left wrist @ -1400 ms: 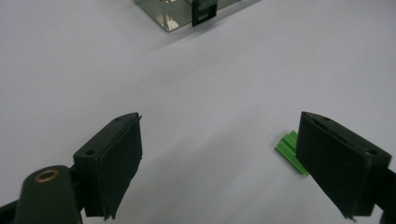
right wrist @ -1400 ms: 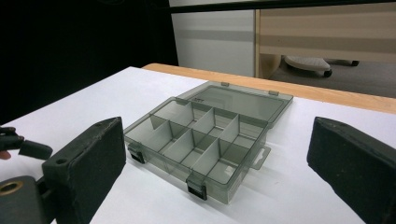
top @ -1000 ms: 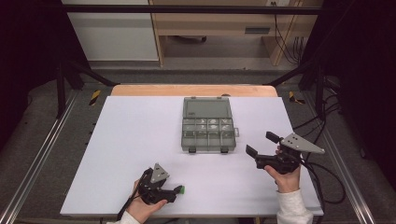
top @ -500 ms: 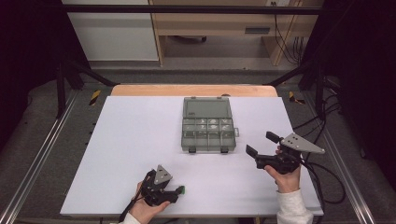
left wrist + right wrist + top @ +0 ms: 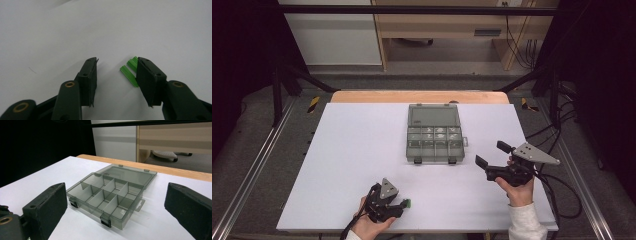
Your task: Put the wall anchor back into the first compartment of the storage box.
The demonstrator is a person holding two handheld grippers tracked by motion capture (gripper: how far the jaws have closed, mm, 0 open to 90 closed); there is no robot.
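Bright even overhead light, dark surroundings, soft shadows, slight blur

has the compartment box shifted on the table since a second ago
No. The compartment box lies open at the same spot below the wooden table edge in the high view.

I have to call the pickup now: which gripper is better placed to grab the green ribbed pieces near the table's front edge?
Left. The left gripper is down at the green ribbed pieces, jaws just closing, one jaw beside them. The right gripper stands open near the compartment box.
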